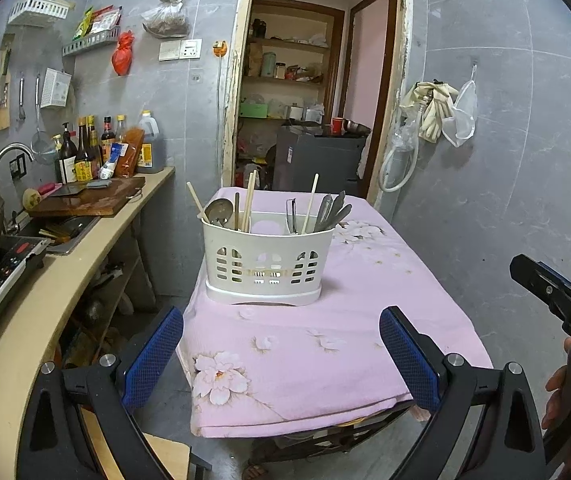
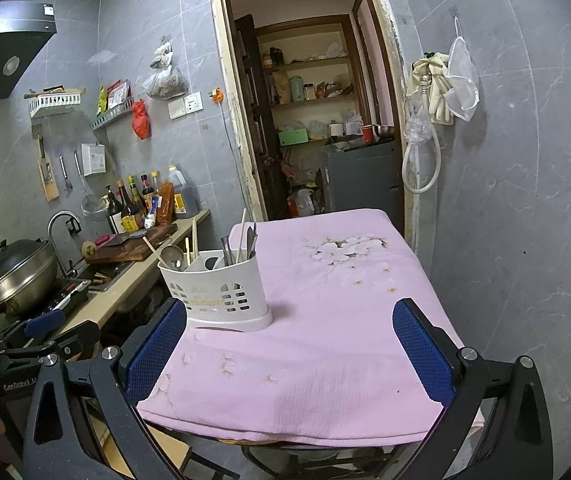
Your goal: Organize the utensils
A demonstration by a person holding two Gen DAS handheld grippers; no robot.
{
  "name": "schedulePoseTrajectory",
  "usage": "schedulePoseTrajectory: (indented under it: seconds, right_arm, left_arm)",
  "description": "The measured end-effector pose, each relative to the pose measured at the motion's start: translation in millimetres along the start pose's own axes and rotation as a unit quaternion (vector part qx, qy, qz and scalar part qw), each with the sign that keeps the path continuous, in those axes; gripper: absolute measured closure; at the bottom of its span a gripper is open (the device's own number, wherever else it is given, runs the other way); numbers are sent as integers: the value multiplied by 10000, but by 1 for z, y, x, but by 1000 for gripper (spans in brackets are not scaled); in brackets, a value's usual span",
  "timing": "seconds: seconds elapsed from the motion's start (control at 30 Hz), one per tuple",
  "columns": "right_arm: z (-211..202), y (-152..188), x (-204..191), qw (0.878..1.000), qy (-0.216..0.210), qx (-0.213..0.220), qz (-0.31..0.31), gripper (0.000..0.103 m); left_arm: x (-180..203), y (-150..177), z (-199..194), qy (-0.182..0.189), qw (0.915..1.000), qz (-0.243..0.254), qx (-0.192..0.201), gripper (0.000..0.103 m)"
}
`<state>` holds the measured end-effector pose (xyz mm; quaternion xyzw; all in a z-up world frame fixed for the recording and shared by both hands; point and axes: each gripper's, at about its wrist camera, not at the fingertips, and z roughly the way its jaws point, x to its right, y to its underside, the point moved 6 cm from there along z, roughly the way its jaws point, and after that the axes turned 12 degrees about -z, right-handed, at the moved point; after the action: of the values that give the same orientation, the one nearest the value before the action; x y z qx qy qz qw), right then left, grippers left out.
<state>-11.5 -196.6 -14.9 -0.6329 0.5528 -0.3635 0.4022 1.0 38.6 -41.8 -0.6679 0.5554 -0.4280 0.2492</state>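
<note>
One caddy [image 1: 267,258], frame centre, holds four chopsticks [image 1: 248,200], one ladle [image 1: 218,211]; left gripper [image 1: 281,356] and right gripper [image 2: 289,354] both wide, empty.

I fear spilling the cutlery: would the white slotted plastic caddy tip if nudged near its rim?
Probably. The white slotted plastic caddy looks light, and the tall chopsticks and metal ladle rise above its rim. Its flared base may help, but the pink floral tablecloth could slide.
</note>
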Motion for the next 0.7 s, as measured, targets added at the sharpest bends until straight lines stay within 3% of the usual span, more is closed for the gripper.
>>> schedulePoseTrajectory:
  seconds: [0.7]
  right_arm:
    - [2,1,-1,10000,-24,-27,-10,1]
  left_arm:
    - [4,-3,-1,-19,9999,-93,85,4]
